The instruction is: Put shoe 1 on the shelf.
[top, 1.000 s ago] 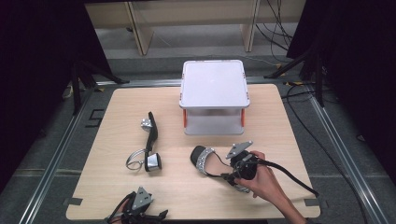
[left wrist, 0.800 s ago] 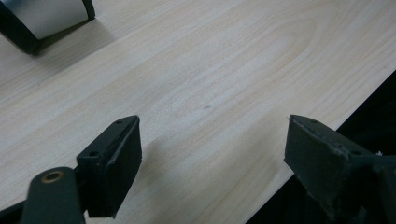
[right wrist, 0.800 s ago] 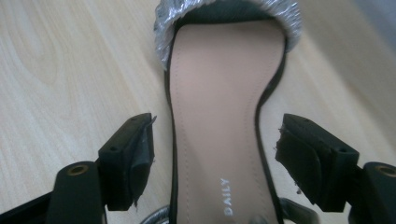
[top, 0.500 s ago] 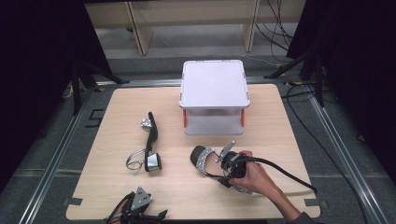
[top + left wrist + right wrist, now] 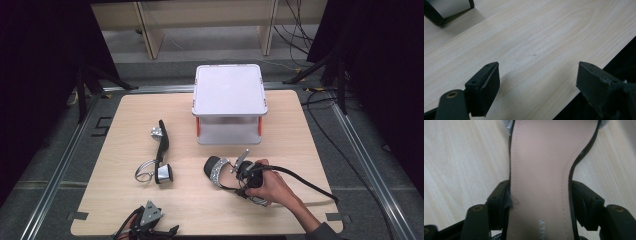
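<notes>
Left claw [image 5: 167, 231] sat at the table's [image 5: 300, 120] near edge, left of the shelf [image 5: 228, 102] and well short of it, its two black fingers [image 5: 484, 88] spread wide with nothing between them. In the left gripper view bare wood ran ahead of those fingers, and the table's edge cut under the right-hand one, with dark floor beyond. Ahead of that claw and still left of the shelf lay a black shoe [image 5: 161, 152] on its side, its silver heel toward the near edge; open board lay all round it, wide toward the left rim.

The white shelf stood at the far middle of the table, its top bare, with a strip of clear wood between its front and the second shoe [image 5: 216, 170]. That shoe lay just in front of the shelf, toe end pointing left. The right claw [image 5: 240, 175] straddled it, held in a hand [image 5: 272, 187] that came in from the near right. In the right gripper view the jaws had just been closing round the pink insole [image 5: 541, 170]; the pads looked to be at the sole's two edges, though whether they pressed yet I could not tell. Right of the shelf the board ran clear to its rounded corner, save for the trailing cable [image 5: 310, 182].
</notes>
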`<state>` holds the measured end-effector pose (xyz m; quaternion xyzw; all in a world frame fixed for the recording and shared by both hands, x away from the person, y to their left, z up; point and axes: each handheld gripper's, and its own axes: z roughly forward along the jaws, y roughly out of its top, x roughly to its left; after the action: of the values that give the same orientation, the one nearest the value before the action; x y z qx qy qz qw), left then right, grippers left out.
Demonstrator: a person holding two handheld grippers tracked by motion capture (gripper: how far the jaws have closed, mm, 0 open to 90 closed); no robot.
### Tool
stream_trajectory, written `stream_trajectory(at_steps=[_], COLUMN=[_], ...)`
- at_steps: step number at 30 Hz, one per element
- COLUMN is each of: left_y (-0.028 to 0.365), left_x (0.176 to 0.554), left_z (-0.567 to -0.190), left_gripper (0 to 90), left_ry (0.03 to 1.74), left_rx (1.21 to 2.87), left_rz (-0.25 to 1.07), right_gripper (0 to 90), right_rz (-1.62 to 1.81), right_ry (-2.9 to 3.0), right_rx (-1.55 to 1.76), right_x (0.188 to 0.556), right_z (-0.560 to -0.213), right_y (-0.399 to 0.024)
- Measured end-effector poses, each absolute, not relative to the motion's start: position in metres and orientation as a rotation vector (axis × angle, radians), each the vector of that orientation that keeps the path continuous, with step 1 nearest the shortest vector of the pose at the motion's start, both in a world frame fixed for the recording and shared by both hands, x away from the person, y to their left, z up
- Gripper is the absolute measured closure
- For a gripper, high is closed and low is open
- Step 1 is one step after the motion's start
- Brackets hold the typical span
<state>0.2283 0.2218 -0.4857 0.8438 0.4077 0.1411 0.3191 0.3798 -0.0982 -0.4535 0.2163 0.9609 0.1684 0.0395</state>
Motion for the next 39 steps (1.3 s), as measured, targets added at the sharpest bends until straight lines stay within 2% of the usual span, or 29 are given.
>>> stream_trajectory(at_steps=[16, 29, 39], left_y=[0.2242, 0.2234, 0.2247], left_x=[0.2271, 0.2264, 0.2265], left_z=[-0.4848, -0.4856, -0.4848], left_gripper=[18.5, 18.6, 18.6], left_ry=[1.064, 1.076, 1.067], left_rx=[2.218, 2.215, 2.216], left_rz=[0.373, 0.381, 0.371], right_gripper=[42.6, 40.9, 43.0], right_rz=[0.462, 0.454, 0.509], right_ry=[2.934, 2.956, 2.952], right_rx=[0.601, 0.595, 0.648], right_x=[0.3771, 0.3803, 0.3793], right_z=[-0.4552, -0.4559, -0.4549], right_y=[-0.0938, -0.0934, -0.0910])
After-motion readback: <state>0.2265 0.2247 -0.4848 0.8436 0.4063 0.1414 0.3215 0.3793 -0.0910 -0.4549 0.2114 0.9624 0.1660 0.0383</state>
